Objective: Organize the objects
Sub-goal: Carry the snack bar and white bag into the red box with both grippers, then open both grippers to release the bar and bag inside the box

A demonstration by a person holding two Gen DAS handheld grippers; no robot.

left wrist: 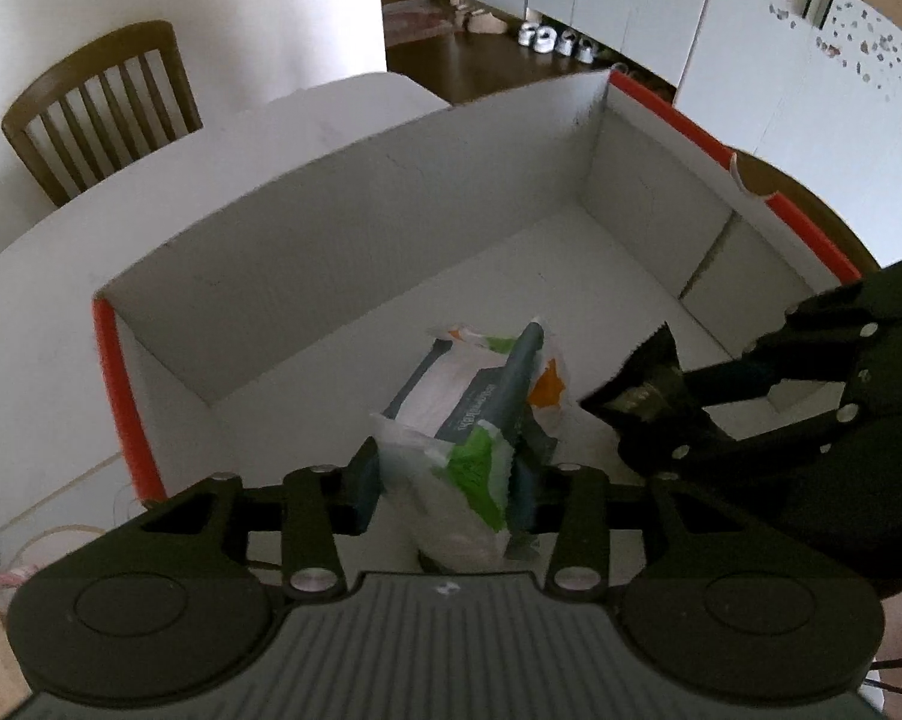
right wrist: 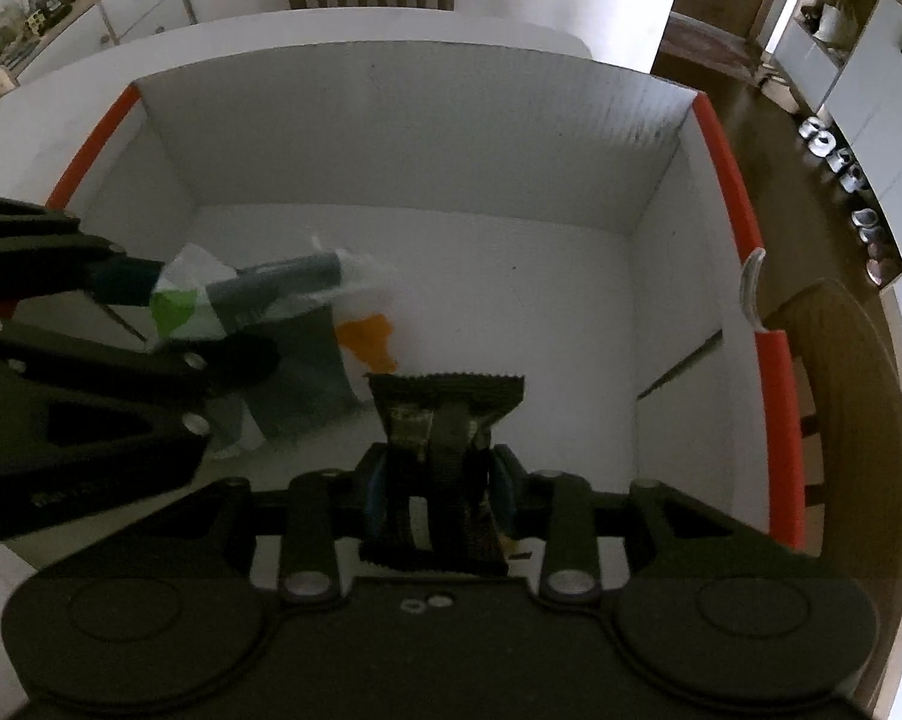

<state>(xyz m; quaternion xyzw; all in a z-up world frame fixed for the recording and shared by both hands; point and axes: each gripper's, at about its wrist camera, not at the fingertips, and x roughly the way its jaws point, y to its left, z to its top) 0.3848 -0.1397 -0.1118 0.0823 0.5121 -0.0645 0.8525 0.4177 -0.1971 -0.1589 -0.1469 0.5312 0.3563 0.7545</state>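
A white cardboard box with orange edges [left wrist: 391,192] [right wrist: 391,138] stands open on the white table. My left gripper [left wrist: 451,480] is shut on a white, green and grey plastic packet [left wrist: 469,420] and holds it inside the box; the packet also shows in the right wrist view [right wrist: 259,294]. My right gripper [right wrist: 439,480] is shut on a dark, crinkle-edged snack packet [right wrist: 445,408], held inside the box to the right of the left gripper; that packet also shows in the left wrist view [left wrist: 649,384].
A wooden chair [left wrist: 97,108] stands behind the table [left wrist: 43,276]. A second wooden chair [right wrist: 835,396] is by the box's right side. White cabinets [left wrist: 781,60] and several shoes [left wrist: 556,39] line the dark floor beyond.
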